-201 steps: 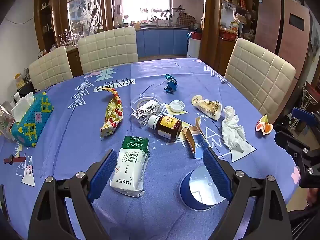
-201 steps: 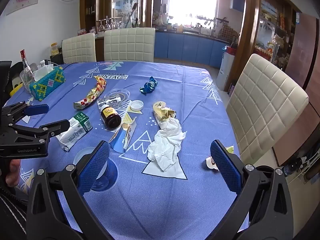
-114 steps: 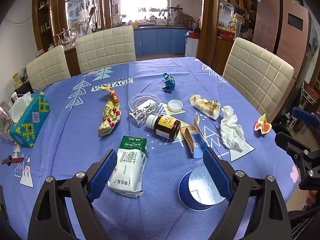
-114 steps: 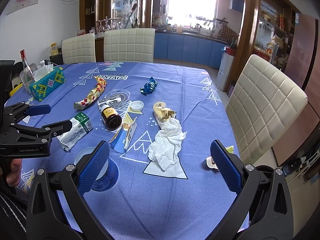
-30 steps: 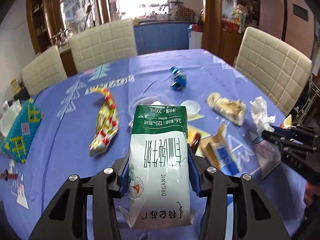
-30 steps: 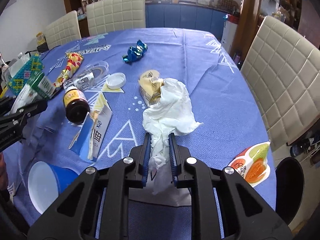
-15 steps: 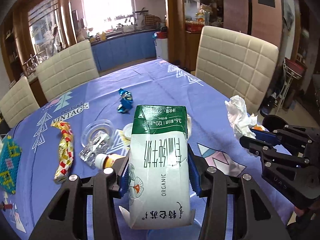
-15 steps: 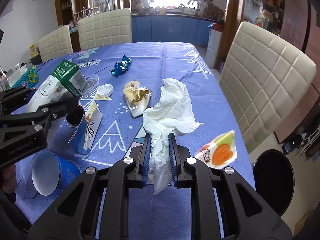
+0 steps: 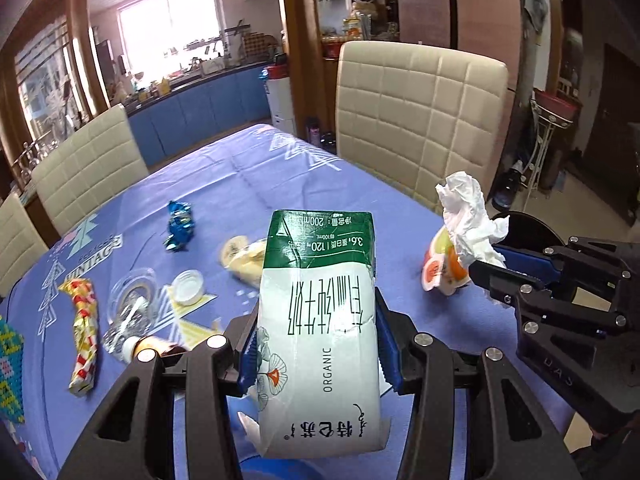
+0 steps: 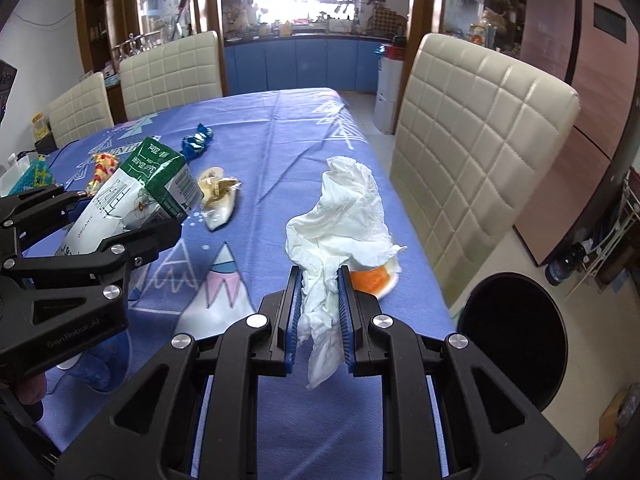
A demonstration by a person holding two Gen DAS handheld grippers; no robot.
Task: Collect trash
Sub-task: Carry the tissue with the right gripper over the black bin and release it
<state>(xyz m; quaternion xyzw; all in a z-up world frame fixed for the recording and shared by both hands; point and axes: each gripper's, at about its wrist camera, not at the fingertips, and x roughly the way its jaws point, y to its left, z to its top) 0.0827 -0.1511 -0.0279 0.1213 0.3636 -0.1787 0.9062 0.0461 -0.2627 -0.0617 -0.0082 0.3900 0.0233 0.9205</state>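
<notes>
We hold the milk carton [image 9: 318,320] clamped in the left gripper [image 9: 316,346] and the crumpled tissue [image 10: 340,232] pinched in the right gripper [image 10: 319,316], both lifted over the table [image 10: 288,148]. The risk we see: the tissue hangs loose, so a swing toward the black bin [image 10: 516,344] could shed it on the floor. Only the right view shows the bin's open mouth — the left shows the bottle cap [image 9: 187,285] and gold wrapper [image 9: 83,334] left behind.

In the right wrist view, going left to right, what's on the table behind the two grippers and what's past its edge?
Red-and-yellow wrapper → blue candy wrapper → crumpled yellow food wrapper → orange snack packet → cream chair → black trash bin.
</notes>
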